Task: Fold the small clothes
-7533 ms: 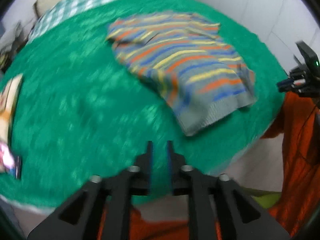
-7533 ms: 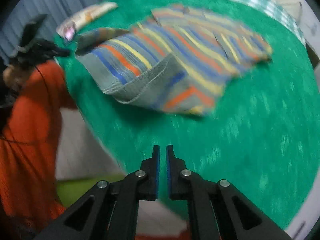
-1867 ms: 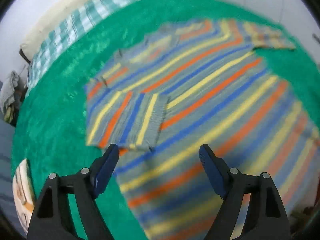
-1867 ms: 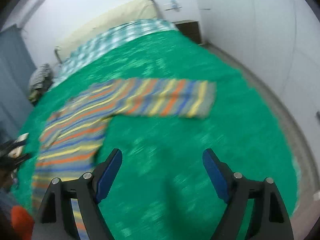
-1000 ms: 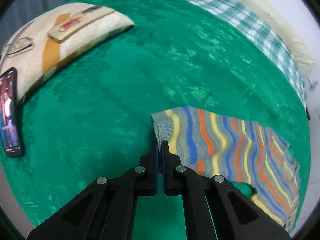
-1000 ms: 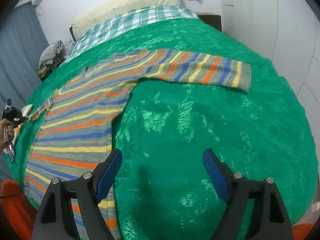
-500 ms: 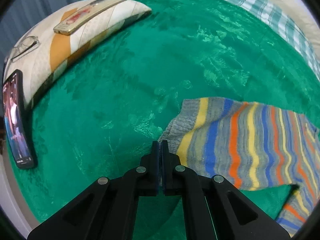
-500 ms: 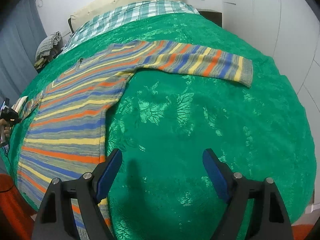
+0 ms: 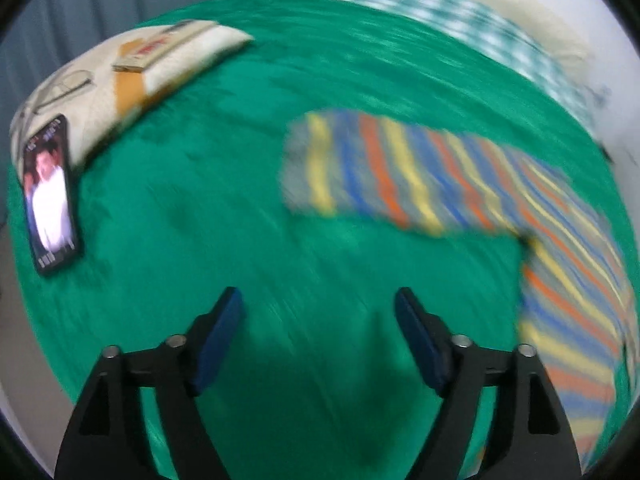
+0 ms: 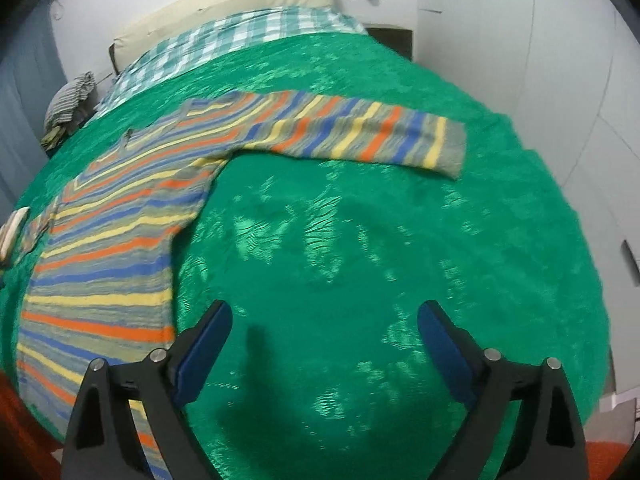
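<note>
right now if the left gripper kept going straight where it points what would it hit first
Probably the bare green bedspread. The left gripper is open with nothing between its jaws, and the striped knitted sweater's sleeve lies ahead and to the right, though blur leaves depth unclear.

I see the bed (image 10: 400,240) under its green cover, bearing the spread striped sweater (image 10: 120,220), a pillow (image 9: 120,80) and a phone (image 9: 50,196).

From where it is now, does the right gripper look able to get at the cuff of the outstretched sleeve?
Probably yes. The right gripper stands open with nothing between its jaws, and only bare green bedspread lies between it and the sleeve cuff.
</note>
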`<move>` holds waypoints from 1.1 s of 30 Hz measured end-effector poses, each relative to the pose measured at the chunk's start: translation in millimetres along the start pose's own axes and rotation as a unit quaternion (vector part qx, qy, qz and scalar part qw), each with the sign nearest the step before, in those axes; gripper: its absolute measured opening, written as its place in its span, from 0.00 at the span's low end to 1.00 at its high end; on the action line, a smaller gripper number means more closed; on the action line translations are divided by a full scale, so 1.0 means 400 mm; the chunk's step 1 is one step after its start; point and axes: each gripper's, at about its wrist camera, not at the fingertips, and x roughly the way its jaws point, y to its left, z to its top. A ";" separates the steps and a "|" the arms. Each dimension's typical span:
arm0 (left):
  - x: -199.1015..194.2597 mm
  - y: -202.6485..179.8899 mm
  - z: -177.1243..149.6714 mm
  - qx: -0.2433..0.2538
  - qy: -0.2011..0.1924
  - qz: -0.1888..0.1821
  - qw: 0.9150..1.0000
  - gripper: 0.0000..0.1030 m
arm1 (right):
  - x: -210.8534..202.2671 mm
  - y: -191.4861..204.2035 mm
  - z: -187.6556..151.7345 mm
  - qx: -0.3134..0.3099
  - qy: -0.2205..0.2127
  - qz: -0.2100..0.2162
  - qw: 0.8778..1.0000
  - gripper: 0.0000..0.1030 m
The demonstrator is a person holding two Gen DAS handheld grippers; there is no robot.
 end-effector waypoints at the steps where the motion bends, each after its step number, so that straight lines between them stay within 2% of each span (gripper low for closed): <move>1: -0.011 -0.016 -0.028 0.012 0.000 -0.013 1.000 0.84 | 0.000 0.001 0.000 -0.001 -0.002 -0.006 1.000 0.91; 4: -0.001 -0.061 -0.090 0.045 0.009 -0.041 0.998 0.91 | 0.003 0.007 -0.002 -0.015 -0.007 -0.028 0.999 0.91; 6: 0.038 -0.061 -0.109 0.039 0.025 -0.047 0.998 0.92 | 0.023 0.009 -0.007 -0.023 0.003 -0.042 0.999 0.93; 8: 0.056 -0.053 -0.134 0.032 0.021 -0.041 0.998 0.92 | 0.055 0.006 -0.019 -0.023 0.028 -0.053 0.998 0.95; 10: 0.052 -0.062 -0.148 0.046 0.009 -0.032 0.998 0.99 | 0.088 0.000 -0.034 -0.023 0.051 -0.052 0.997 1.00; 12: 0.061 -0.082 -0.150 0.064 0.016 -0.020 0.998 1.00 | 0.088 -0.004 -0.037 -0.021 0.046 -0.050 0.997 1.00; 14: 0.062 -0.094 -0.157 0.078 0.006 -0.008 0.997 1.00 | 0.086 -0.008 -0.042 -0.018 0.041 -0.047 0.998 1.00; 18: 0.062 -0.086 -0.166 0.073 -0.017 -0.015 0.997 1.00 | 0.086 -0.013 -0.059 -0.019 0.027 -0.047 0.998 1.00; 28: 0.071 -0.106 -0.187 0.114 -0.030 0.018 0.993 1.00 | 0.081 0.002 -0.086 -0.026 -0.002 -0.051 0.998 1.00; 33: 0.069 -0.102 -0.188 0.115 -0.030 0.016 0.993 1.00 | 0.082 0.003 -0.086 -0.026 -0.002 -0.051 0.998 1.00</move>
